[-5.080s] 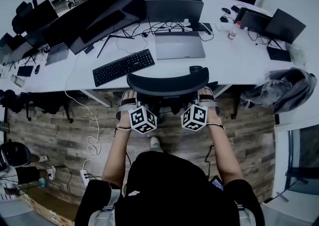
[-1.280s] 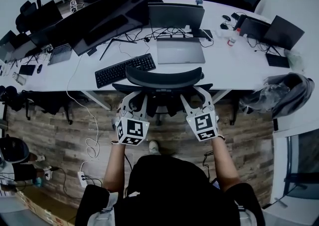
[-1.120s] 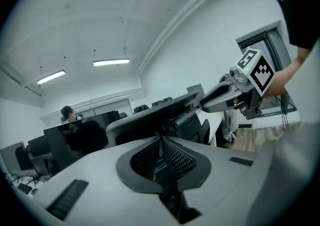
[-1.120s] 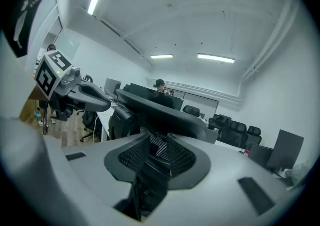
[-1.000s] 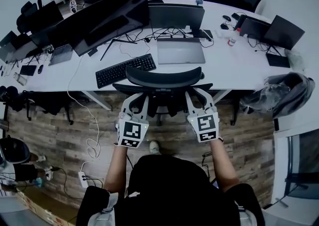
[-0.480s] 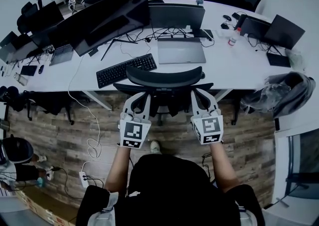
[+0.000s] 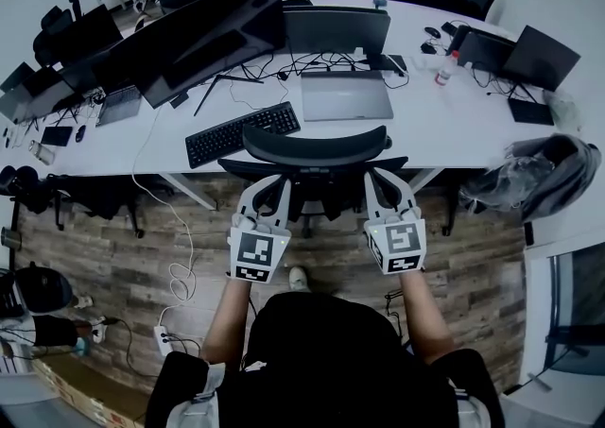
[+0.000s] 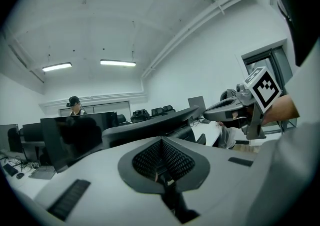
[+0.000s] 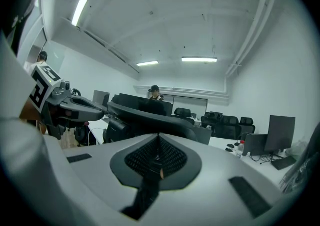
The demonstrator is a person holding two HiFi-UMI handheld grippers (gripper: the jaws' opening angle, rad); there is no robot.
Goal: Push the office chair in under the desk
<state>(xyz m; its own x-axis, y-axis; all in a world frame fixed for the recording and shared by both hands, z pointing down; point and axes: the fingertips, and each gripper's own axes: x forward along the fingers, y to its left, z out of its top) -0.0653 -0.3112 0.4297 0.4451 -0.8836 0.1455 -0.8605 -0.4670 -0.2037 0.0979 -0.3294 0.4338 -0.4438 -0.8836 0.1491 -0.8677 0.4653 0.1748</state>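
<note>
White desk [image 7: 444, 124] has the chair [image 7: 315, 147] tucked close under its edge. Left gripper [image 7: 267, 188] and right gripper [image 7: 380, 180] are pinched shut, empty, just behind it. Pushing looks done; next, back away.

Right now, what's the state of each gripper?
Left gripper: closed, holding nothing.
Right gripper: closed, holding nothing.

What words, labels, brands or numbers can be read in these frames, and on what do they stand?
No text is readable anywhere.
Left cube, right cube: black-and-white square patterns only, no letters.
Keyboard: key print too small to read.
Bottle: label too small to read.
</note>
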